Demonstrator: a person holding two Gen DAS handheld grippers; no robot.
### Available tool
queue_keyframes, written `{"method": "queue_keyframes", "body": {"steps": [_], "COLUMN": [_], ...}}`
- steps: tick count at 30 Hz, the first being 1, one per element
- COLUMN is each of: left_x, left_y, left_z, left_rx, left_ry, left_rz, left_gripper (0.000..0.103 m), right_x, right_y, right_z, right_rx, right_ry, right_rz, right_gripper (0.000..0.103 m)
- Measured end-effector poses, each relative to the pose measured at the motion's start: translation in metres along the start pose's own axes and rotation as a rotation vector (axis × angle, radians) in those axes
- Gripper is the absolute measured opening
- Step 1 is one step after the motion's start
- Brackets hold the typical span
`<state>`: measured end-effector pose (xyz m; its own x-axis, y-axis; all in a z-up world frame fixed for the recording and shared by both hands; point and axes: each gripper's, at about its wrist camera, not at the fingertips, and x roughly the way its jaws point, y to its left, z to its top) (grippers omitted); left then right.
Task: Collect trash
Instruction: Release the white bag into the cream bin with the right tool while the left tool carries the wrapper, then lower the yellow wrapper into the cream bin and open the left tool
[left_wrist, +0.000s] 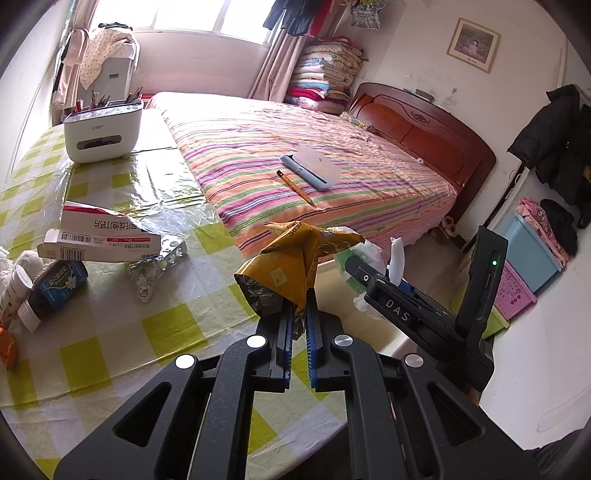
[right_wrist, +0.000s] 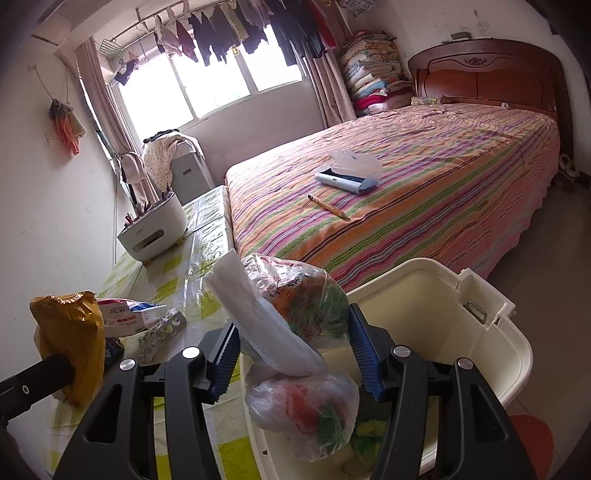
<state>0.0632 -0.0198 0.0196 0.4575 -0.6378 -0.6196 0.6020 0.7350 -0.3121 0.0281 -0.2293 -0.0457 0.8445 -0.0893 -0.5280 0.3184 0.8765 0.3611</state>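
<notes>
Left wrist view: left tongs (left_wrist: 300, 317) clamp a crumpled yellow wrapper (left_wrist: 291, 258) above the checked desk (left_wrist: 177, 317); a medicine box (left_wrist: 99, 236) lies at nine o'clock. Right wrist view: right tongs (right_wrist: 291, 354), half spread, hold a plastic bag of trash (right_wrist: 303, 332) with a white paper strip (right_wrist: 251, 310) over the cream bin (right_wrist: 480, 350) at three o'clock.

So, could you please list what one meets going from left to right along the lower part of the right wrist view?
Yellow snack bag → medicine box → foil blister pack → clear plastic bag of wrappers between the right gripper jaws → cream bin.
</notes>
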Motion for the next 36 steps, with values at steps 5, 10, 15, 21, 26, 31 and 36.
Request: {"method": "queue_keyframes", "body": {"steps": [5, 10, 15, 21, 26, 31, 36], "left_x": [0.008, 0.016, 0.029, 0.046, 0.066, 0.086, 0.100], "left_y": [-0.011, -0.021, -0.026, -0.031, -0.037, -0.047, -0.062], "left_z": [0.007, 0.011, 0.012, 0.012, 0.010, 0.008, 0.011], "left_rx": [0.015, 0.037, 0.048, 0.059, 0.067, 0.090, 0.129], "left_ry": [0.005, 0.017, 0.040, 0.071, 0.114, 0.161, 0.180], "left_rz": [-0.007, -0.015, -0.023, -0.035, -0.049, -0.066, -0.077], "left_gripper": [0.006, 0.006, 0.006, 0.006, 0.006, 0.006, 0.007], "right_x": [-0.001, -0.010, -0.022, -0.037, -0.052, -0.065, -0.073], "right_y": [-0.007, -0.016, -0.028, -0.042, -0.052, -0.059, -0.069], "right_z": [0.000, 0.003, 0.006, 0.009, 0.011, 0.011, 0.010], "right_rx": [0.039, 0.085, 0.137, 0.207, 0.270, 0.304, 0.341], "right_ry": [0.002, -0.039, -0.103, -0.183, -0.266, -0.343, -0.380], "right_rz": [-0.007, -0.010, -0.028, -0.044, -0.034, -0.042, -0.048], "right_gripper": [0.059, 0.064, 0.066, 0.066, 0.066, 0.073, 0.073]}}
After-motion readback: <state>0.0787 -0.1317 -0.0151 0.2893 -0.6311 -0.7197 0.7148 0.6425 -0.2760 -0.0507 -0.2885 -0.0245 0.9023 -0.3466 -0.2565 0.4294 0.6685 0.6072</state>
